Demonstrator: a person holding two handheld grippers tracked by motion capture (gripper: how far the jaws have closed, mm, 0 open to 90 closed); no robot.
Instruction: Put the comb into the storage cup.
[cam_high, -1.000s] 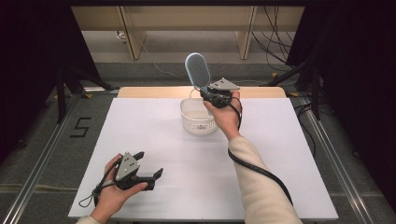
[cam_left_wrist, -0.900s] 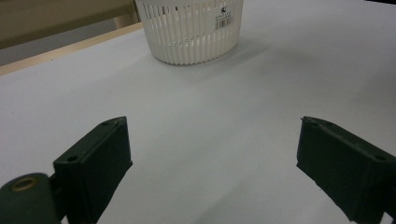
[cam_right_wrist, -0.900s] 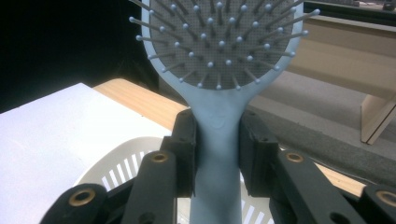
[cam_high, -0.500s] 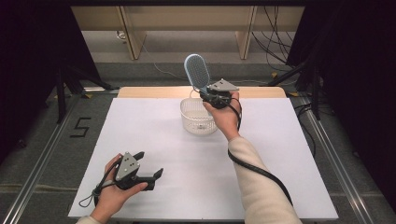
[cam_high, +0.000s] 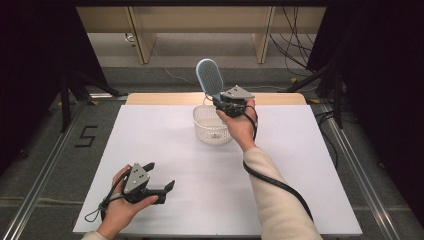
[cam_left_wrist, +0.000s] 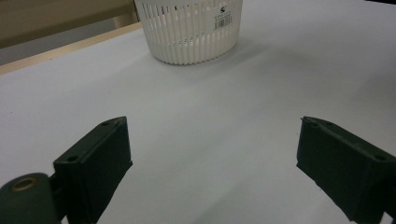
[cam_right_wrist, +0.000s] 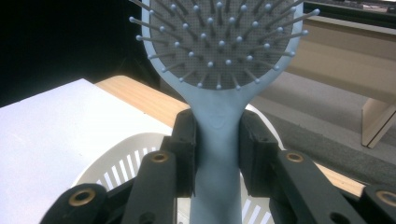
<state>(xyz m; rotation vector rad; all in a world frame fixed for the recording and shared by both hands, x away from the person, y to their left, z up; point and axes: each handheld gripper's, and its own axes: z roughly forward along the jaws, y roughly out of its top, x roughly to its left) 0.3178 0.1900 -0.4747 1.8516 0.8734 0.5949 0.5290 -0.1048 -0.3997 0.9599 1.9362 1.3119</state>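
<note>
A pale blue hairbrush (cam_high: 210, 76) stands upright above a white slatted basket (cam_high: 211, 125) at the table's far middle. My right gripper (cam_high: 223, 103) is shut on its handle (cam_right_wrist: 215, 140), bristled head (cam_right_wrist: 219, 42) up, over the basket's rim (cam_right_wrist: 116, 154). My left gripper (cam_high: 160, 181) rests near the table's front left, jaws open and wide apart with nothing between them; its black pads (cam_left_wrist: 95, 163) frame bare white tabletop, with the basket (cam_left_wrist: 191, 28) farther off.
The white table top (cam_high: 150, 135) has a wooden strip (cam_high: 150, 99) along its far edge. Black cables trail from each gripper. Dark stands and cables sit on the floor to both sides, and wooden furniture legs (cam_high: 140, 35) stand beyond.
</note>
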